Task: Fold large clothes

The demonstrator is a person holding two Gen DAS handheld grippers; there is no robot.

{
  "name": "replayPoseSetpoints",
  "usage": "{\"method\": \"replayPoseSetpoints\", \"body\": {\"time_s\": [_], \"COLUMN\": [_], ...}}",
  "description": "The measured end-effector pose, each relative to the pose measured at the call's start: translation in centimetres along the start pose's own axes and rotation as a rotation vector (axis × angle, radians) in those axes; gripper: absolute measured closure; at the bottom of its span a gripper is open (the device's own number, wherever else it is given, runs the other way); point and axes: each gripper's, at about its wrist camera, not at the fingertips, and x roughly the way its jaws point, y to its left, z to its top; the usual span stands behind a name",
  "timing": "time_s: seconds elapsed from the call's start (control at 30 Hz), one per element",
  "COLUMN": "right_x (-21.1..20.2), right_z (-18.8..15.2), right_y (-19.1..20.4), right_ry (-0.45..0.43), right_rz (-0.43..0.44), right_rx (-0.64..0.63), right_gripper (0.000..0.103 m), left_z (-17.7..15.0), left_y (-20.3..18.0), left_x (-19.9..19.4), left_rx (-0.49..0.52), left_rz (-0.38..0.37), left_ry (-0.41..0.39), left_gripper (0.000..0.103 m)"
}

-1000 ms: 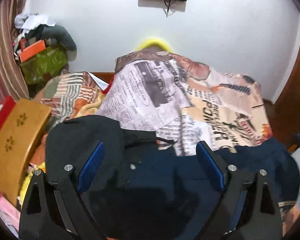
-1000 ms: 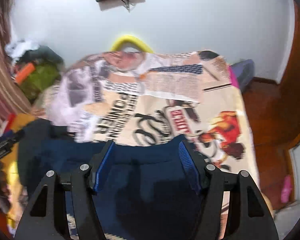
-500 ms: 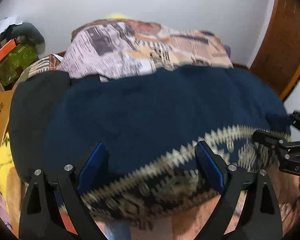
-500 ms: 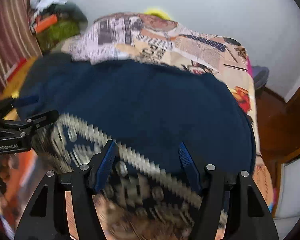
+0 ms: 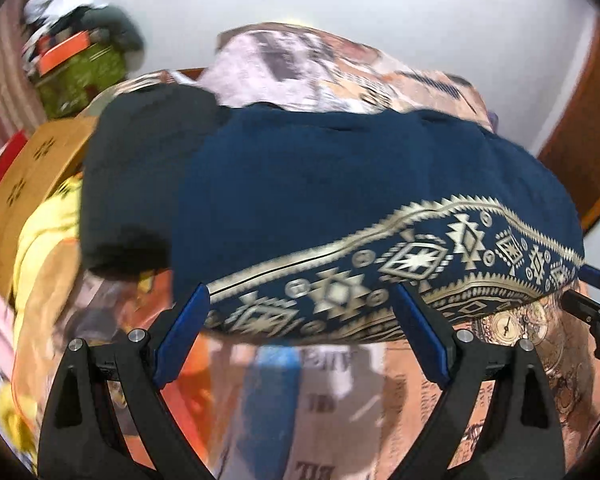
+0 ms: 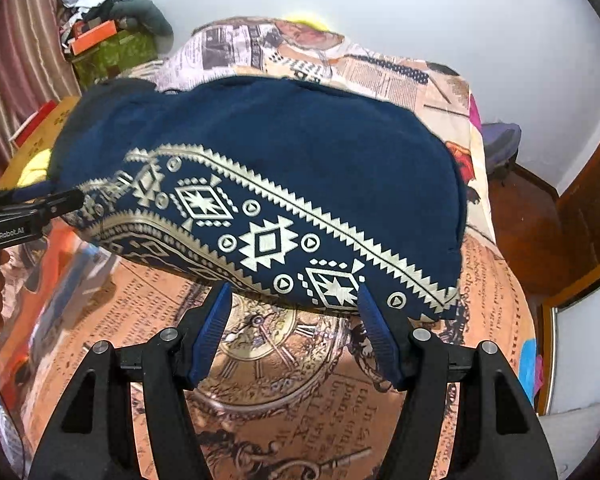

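A navy blue garment (image 5: 340,184) with a gold patterned border lies spread on the newspaper-print bedsheet (image 5: 340,400). It also shows in the right wrist view (image 6: 280,152). My left gripper (image 5: 300,320) is open and empty, with its blue fingertips just short of the patterned hem. My right gripper (image 6: 292,320) is open and empty at the hem's near edge; it also appears at the right of the left wrist view (image 5: 596,300). The left gripper also appears at the left of the right wrist view (image 6: 28,208).
A black garment (image 5: 140,184) lies left of the navy one. A wooden stool (image 5: 24,184) and yellow cloth (image 5: 48,232) are at the left. A cluttered green box (image 6: 112,52) stands at the back left. A wooden door (image 6: 588,200) is at the right.
Both grippers have pulled back toward the near edge of the bed. The navy garment's patterned hem has come into view and now lies flat in front of the open fingers.
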Motion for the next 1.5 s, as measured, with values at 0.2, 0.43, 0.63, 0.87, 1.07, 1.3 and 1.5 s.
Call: {"method": "replayPoseSetpoints", "body": {"time_s": [0.2,0.43,0.63,0.87,1.07,1.3,1.5], "right_x": [-0.6,0.7,2.1,2.8,2.4,0.2,-0.9], "right_z": [0.9,0.7,0.7,0.6,1.0,3.5,7.3], "right_y": [0.1,0.3,0.0,-0.5,0.1,1.0,3.4], "right_ry": [-0.042,-0.018,0.01,0.028,0.027,-0.014,-0.05], "right_rz": [0.013,0.051,0.06,0.066,0.052,0.078,0.131], "right_rx": [0.025,0.047,0.058,0.086,0.059,0.037,0.011], "right_gripper": [0.042,0.042,0.042,0.042,0.042,0.042,0.042], "left_z": [-2.3,-3.5,-3.0,-2.5,0.4,5.1,8.2], "left_y": [5.0,7.6,8.8,8.0,5.9,2.7,1.8], "left_x": [0.3,4.6,9.0,10.4,7.9,1.5,-5.9], "left_rx": [-0.258,-0.517,-0.686,-0.73,-0.618,-0.4,-0.26], "left_rz": [-0.039,-0.301,-0.439,-0.489,-0.431,-0.32,-0.31], "left_ry": [0.017,0.08,0.079,0.026,-0.031,-0.144,-0.322], "left_gripper": [0.01,0.011,0.011,0.027,0.078,0.091,0.095]}}
